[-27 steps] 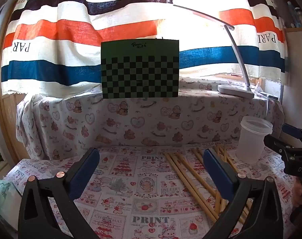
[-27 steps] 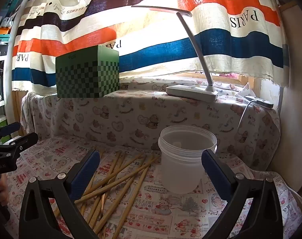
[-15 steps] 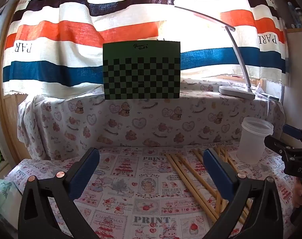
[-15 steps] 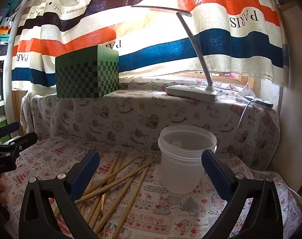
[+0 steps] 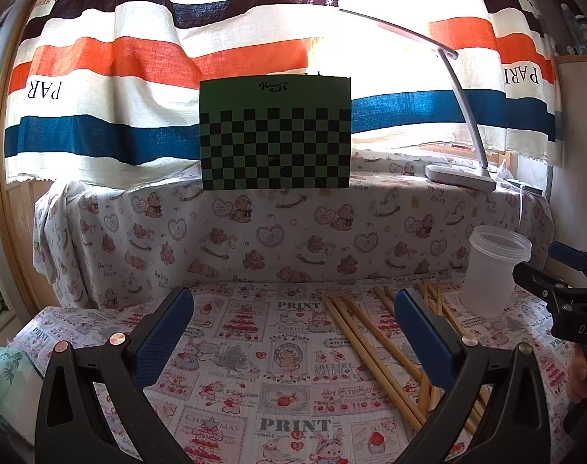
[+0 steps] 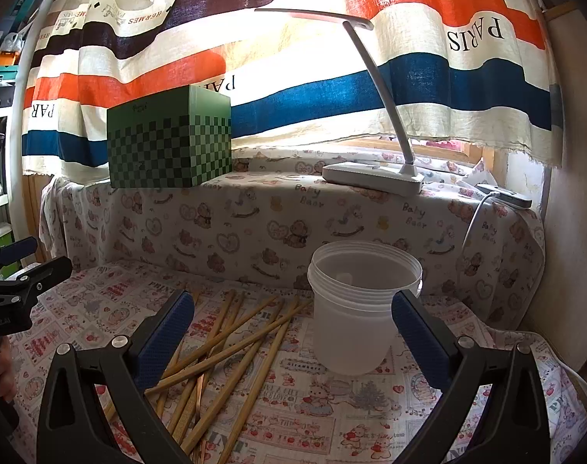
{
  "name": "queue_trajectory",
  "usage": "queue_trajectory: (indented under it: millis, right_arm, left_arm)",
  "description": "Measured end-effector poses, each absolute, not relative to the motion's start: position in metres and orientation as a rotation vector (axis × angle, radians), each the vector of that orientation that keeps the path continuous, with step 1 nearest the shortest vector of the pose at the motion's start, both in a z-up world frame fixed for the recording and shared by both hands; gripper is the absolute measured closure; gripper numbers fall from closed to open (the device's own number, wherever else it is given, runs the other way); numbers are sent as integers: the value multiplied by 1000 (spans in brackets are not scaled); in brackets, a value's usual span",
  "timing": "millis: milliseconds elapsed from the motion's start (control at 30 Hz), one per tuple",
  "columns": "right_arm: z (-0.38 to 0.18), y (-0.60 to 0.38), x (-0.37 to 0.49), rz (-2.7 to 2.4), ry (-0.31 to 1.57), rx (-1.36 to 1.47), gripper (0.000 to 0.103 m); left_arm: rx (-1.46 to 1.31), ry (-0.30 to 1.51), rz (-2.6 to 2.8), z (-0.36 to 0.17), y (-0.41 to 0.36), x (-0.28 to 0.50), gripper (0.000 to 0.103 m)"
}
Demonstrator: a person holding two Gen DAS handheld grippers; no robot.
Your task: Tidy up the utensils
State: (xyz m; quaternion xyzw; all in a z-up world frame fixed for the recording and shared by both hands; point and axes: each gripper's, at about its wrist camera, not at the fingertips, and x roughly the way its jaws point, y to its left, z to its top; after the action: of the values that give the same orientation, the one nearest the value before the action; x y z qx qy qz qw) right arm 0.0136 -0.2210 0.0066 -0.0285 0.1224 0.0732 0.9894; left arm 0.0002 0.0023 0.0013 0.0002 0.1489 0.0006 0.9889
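Several wooden chopsticks (image 6: pixel 231 344) lie scattered on the patterned tablecloth; they also show in the left wrist view (image 5: pixel 367 340) at right. A translucent plastic cup (image 6: pixel 359 309) stands upright and empty to their right, also in the left wrist view (image 5: pixel 494 270). My left gripper (image 5: pixel 293 321) is open and empty above the cloth, left of the chopsticks. My right gripper (image 6: pixel 293 324) is open and empty, just in front of the cup and the chopsticks. Each gripper shows at the edge of the other's view, the right one (image 5: pixel 556 282) and the left one (image 6: pixel 23 270).
A raised ledge covered in bear-print cloth (image 5: pixel 293 224) runs along the back. A green checkered box (image 6: pixel 169 143) and a white desk lamp (image 6: pixel 374 174) stand on it. A striped curtain hangs behind. A wall (image 6: pixel 572 232) is close on the right.
The left gripper's view has shifted slightly, the scene sitting a little lower and to the right. The right gripper has not visibly moved.
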Motion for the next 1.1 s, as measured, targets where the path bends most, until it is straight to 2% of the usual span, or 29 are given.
queue_trajectory:
  millis: [1100]
  right_arm:
    - [5,-218,13,159,248,-70,0]
  left_arm:
    - [-3,303,-2,4,2,-3,0]
